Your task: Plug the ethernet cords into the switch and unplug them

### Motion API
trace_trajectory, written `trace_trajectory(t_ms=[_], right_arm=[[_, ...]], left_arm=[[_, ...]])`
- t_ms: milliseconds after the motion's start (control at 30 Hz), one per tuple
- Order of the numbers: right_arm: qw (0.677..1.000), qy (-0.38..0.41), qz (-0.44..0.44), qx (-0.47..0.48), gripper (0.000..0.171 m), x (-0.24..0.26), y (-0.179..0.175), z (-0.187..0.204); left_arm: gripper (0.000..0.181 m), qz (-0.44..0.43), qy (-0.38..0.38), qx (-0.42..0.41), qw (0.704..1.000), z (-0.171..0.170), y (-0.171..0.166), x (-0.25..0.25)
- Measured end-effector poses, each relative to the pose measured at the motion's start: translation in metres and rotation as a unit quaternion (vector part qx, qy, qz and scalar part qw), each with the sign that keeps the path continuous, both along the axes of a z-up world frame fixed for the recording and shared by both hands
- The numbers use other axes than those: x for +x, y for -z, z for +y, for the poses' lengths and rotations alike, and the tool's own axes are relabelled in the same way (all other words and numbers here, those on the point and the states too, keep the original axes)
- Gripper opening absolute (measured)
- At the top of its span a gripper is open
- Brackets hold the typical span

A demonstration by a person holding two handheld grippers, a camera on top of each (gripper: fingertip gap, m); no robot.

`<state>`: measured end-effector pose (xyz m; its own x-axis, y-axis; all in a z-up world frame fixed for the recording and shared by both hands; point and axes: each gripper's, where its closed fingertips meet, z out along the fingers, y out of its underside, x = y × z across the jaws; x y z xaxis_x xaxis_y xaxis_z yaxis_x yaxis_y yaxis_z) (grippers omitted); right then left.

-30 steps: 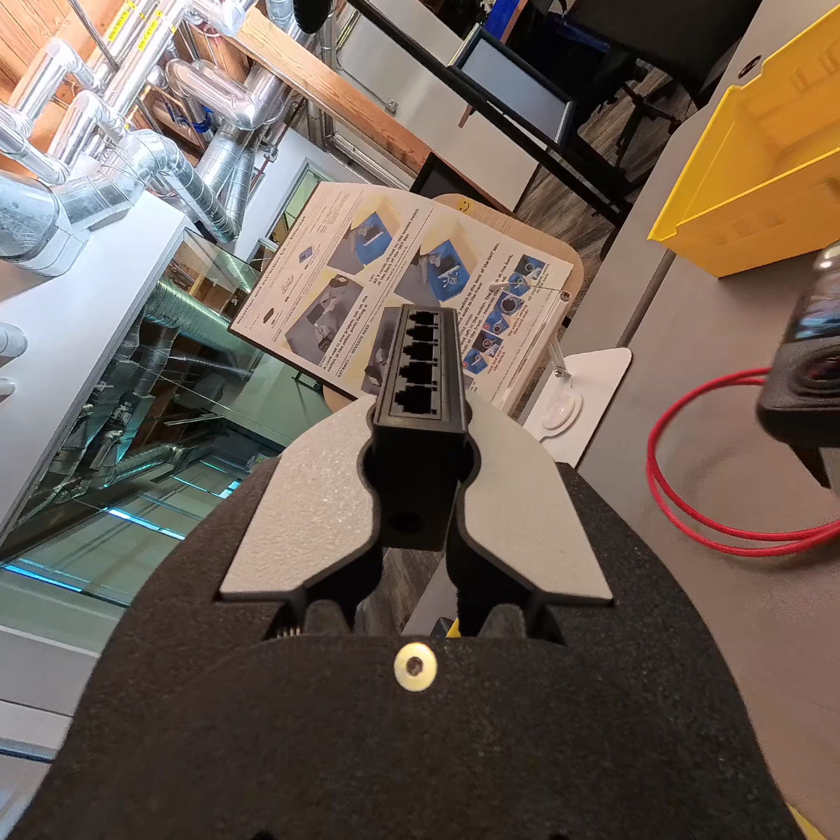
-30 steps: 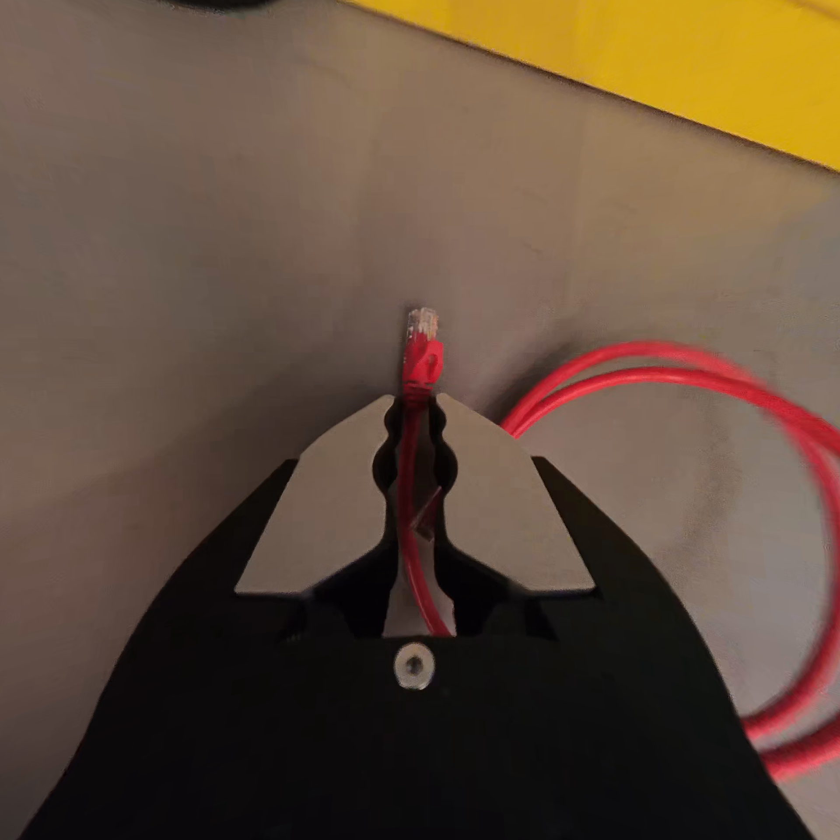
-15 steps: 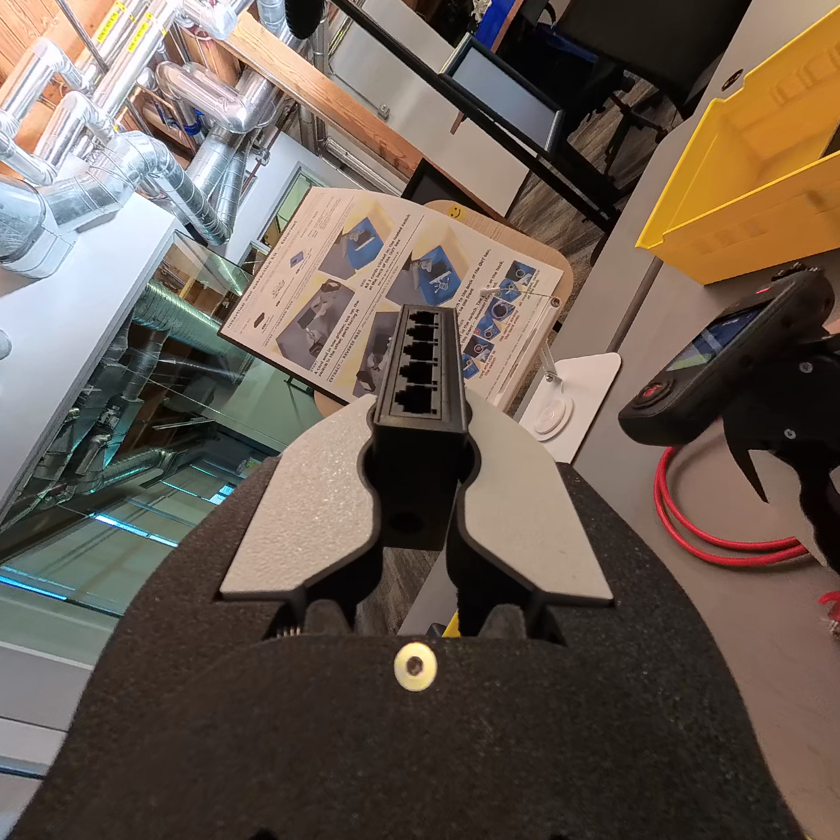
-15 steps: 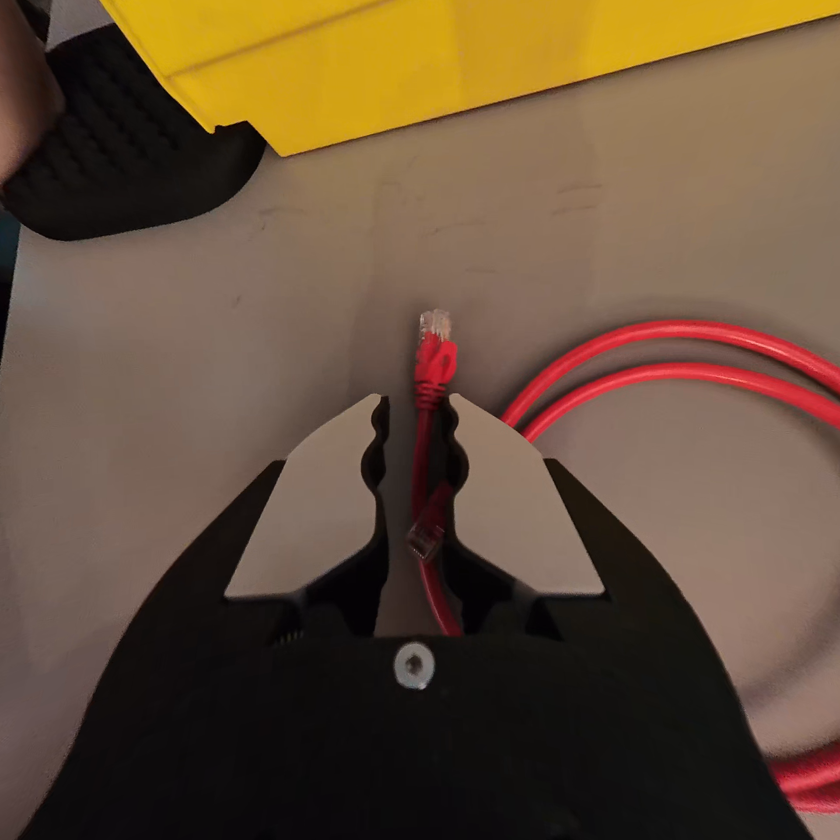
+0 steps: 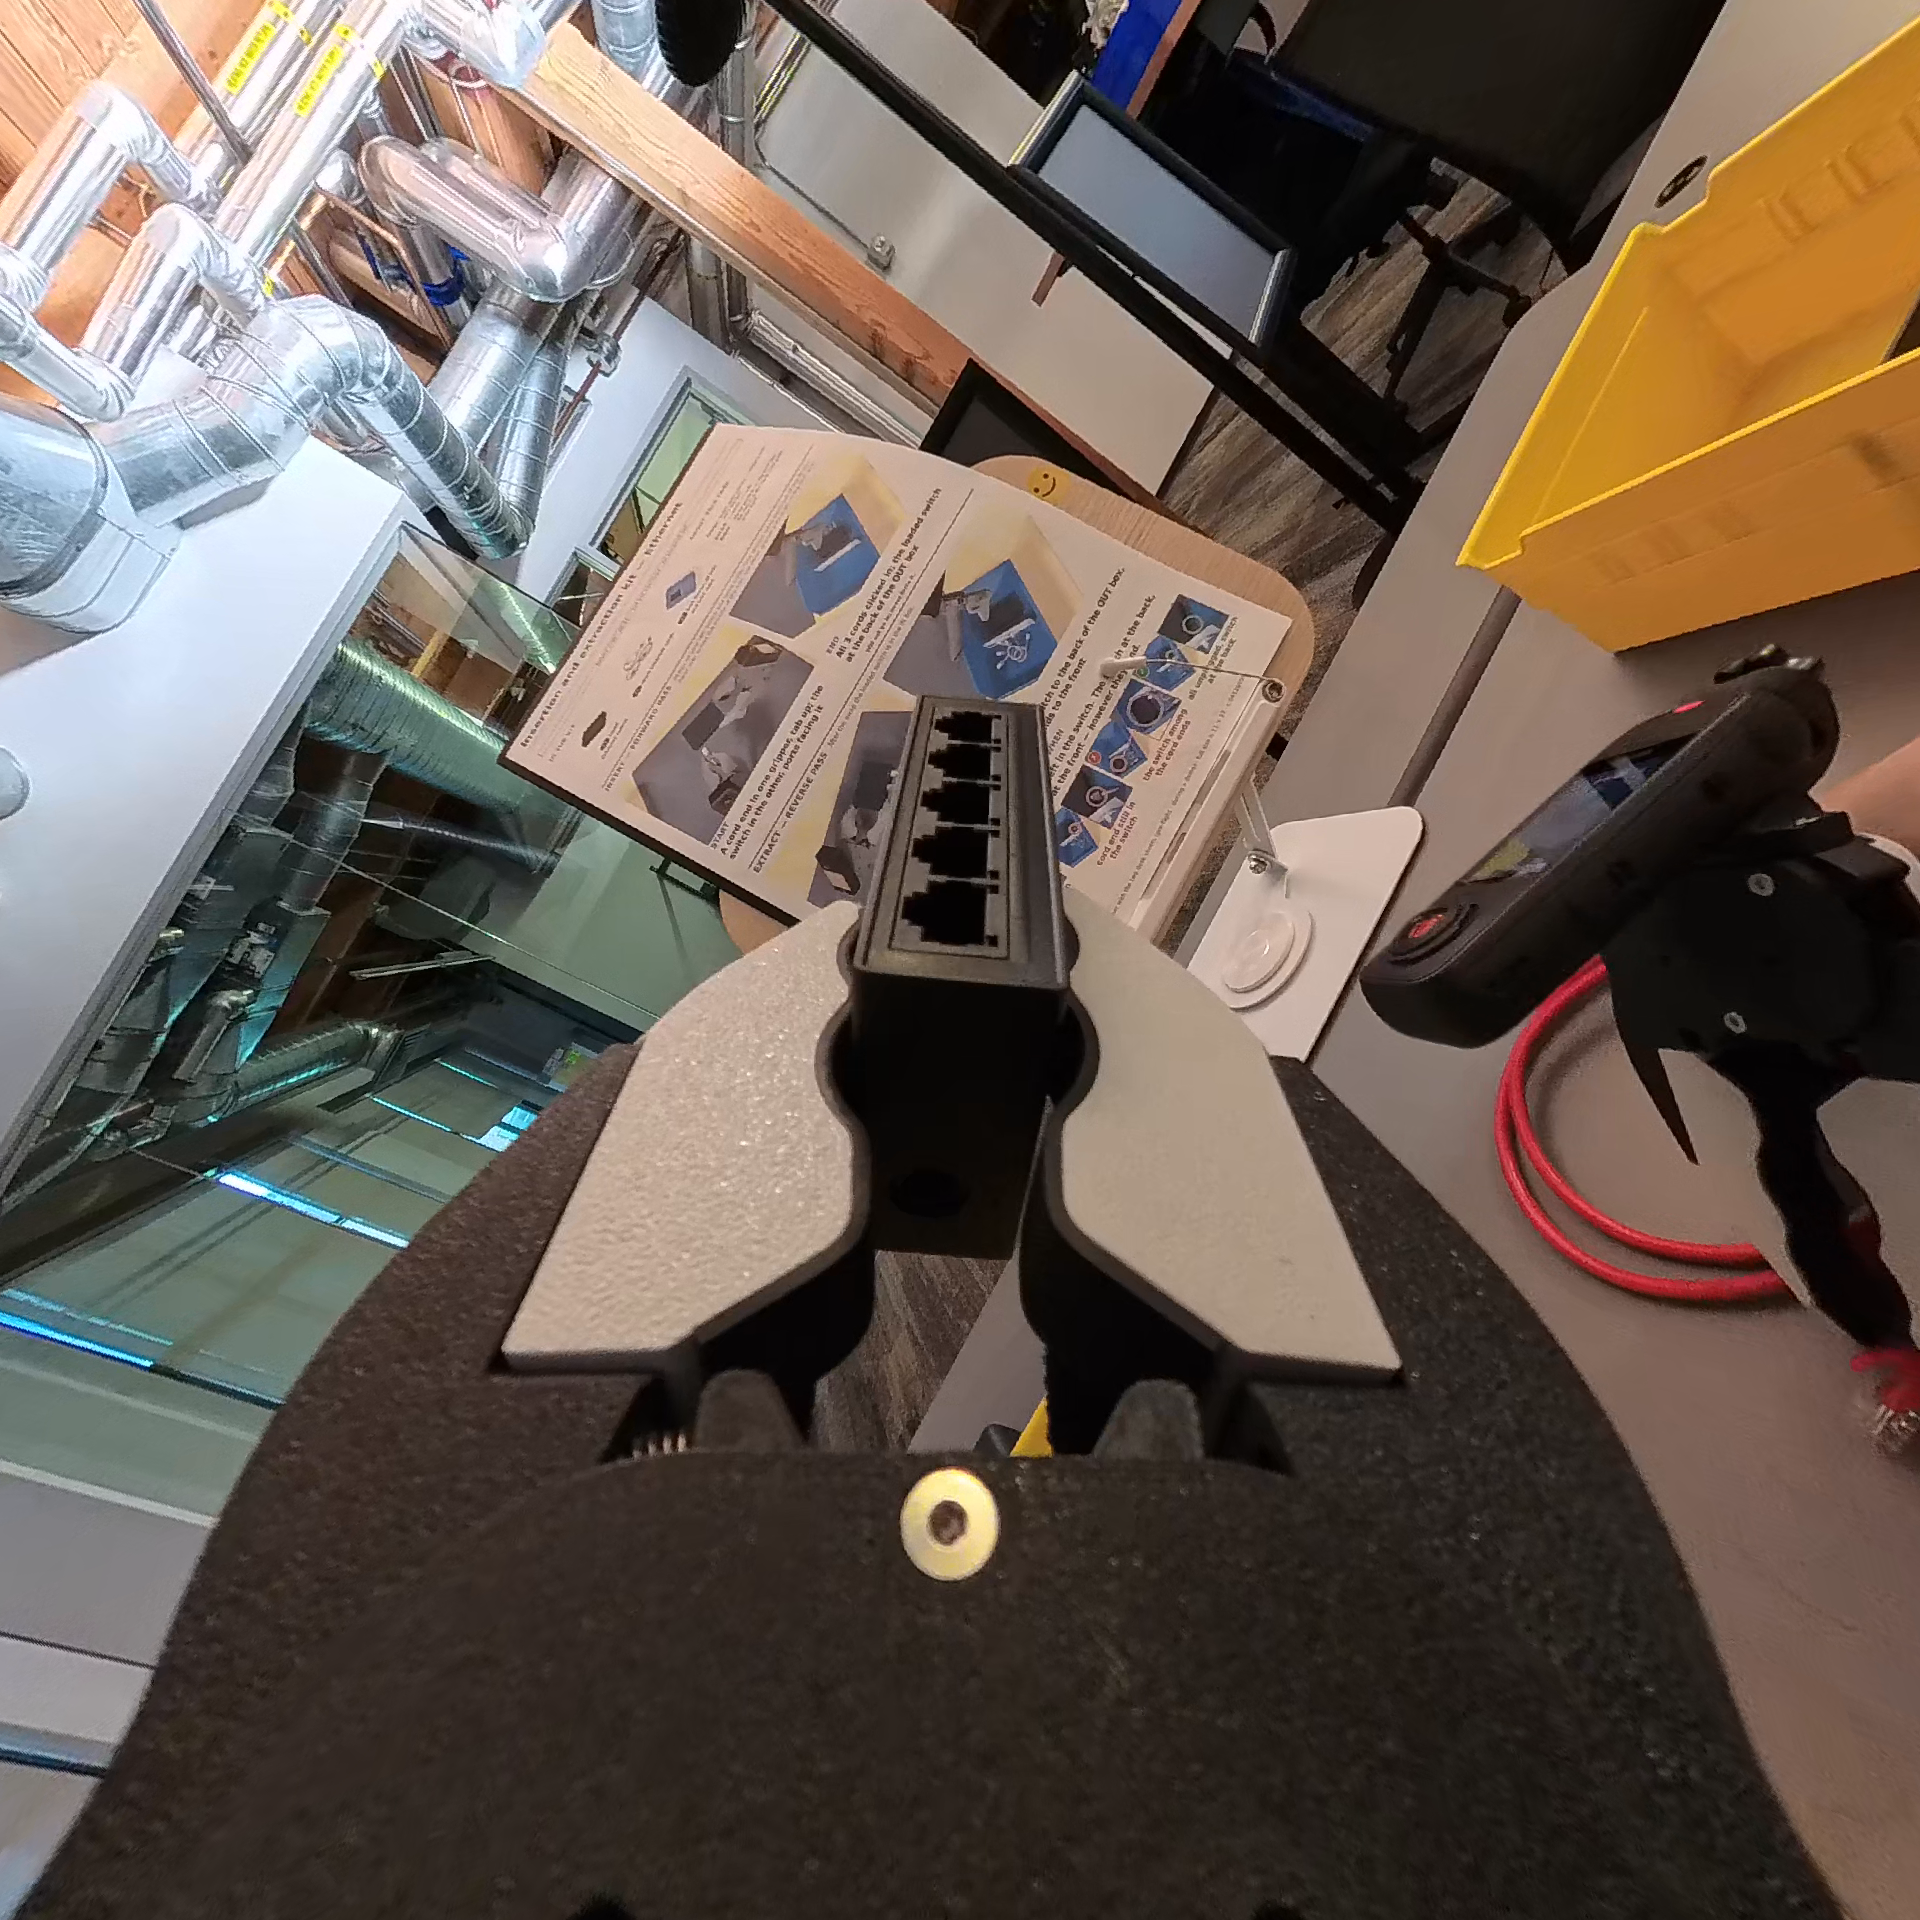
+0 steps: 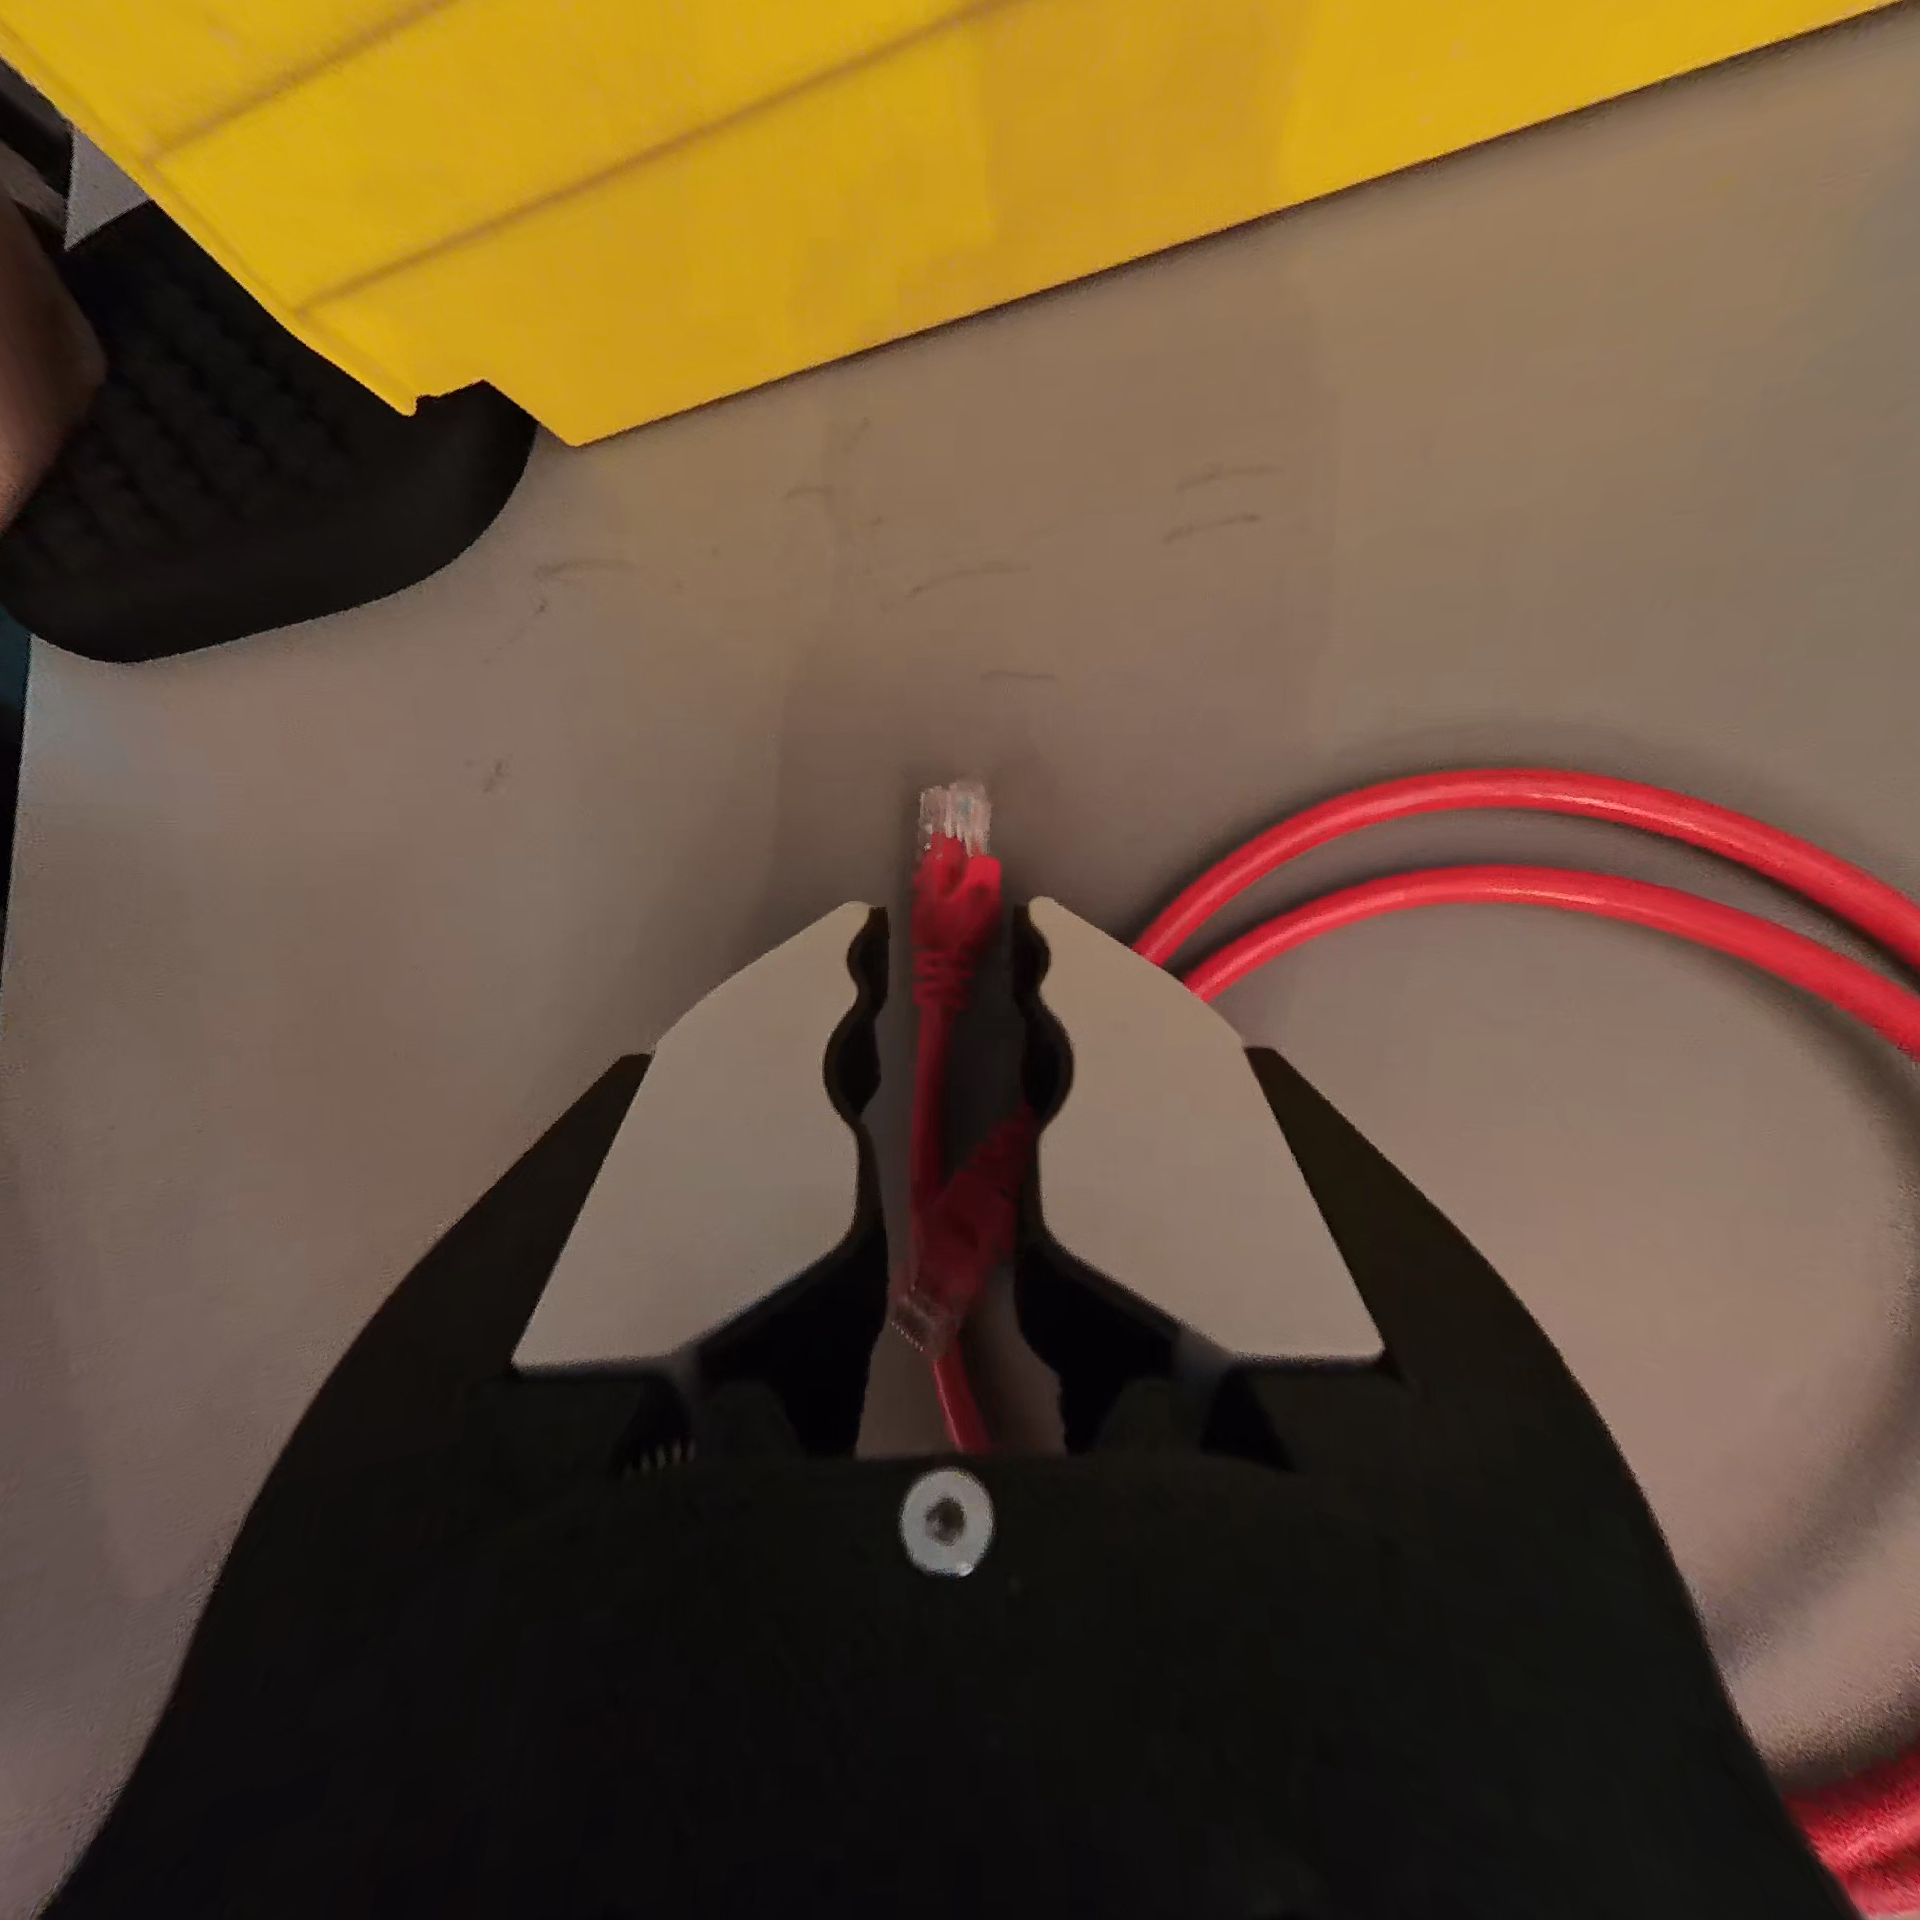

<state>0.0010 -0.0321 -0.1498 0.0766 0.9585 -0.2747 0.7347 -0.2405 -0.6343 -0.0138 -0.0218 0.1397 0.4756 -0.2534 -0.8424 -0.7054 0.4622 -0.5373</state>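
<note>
— While your left tongs (image 5: 961, 914) are clenched on the black ethernet switch (image 5: 961, 1039), where does its port face point?

— You hold the switch off the worktop (image 5: 1662, 1558), gripped by its sides at the near end. Its row of five ports faces up toward the wrist camera, and every port you can see is empty. Behind it stands a printed instruction sheet (image 5: 831, 644) on a white base (image 5: 1340, 883), with silver ducts (image 5: 260, 364) to the left.

— And your right tongs (image 6: 951, 912)?

— They are released: the jaws stand apart, with a gap showing on either side of the red ethernet cord (image 6: 1507, 883). The cord runs lengthways between the two fingers, untouched by them as far as you can see. Its clear plug (image 6: 956, 821) pokes out just past the fingertips and points toward the yellow bin (image 6: 831, 208).

— Is there a second plug?

— Yes, the other plug (image 6: 930, 1314) lies deeper between the fingers, tilted, crossing over the cord near the tongs' throat.

— Where is the rest of the cord?

— It loops in a coil on the grey worktop to the right of your right tongs. From the left wrist view the coil lies under the small camera (image 5: 1579, 873) mounted on your right tool, well apart from the switch. The bin sits on the worktop beyond the coil
</note>
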Motion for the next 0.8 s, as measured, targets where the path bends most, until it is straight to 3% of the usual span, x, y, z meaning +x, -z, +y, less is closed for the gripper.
trace_trajectory(t_ms=[67, 667, 800], right_arm=[[1.0, 0.0, 0.009, 0.004, 0.019, -0.0023, 0.0011, 0.0009], [1.0, -0.025, 0.014, 0.002, 0.017, 0.0025, 0.0021, -0.0056], [0.997, -0.044, 0.019, 0.067, 0.016, 0.0034, 0.0006, -0.0035]], left_arm=[[0.029, 0.0, 0.001, 0.0, 1.0, -0.0001, 0.0002, 0.0004], [0.029, 0.0, -0.002, 0.0, 1.0, 0.0007, 0.0009, -0.0017], [0.029, 0.0, -0.008, 0.001, 1.0, 0.0019, 0.0006, -0.0054]])
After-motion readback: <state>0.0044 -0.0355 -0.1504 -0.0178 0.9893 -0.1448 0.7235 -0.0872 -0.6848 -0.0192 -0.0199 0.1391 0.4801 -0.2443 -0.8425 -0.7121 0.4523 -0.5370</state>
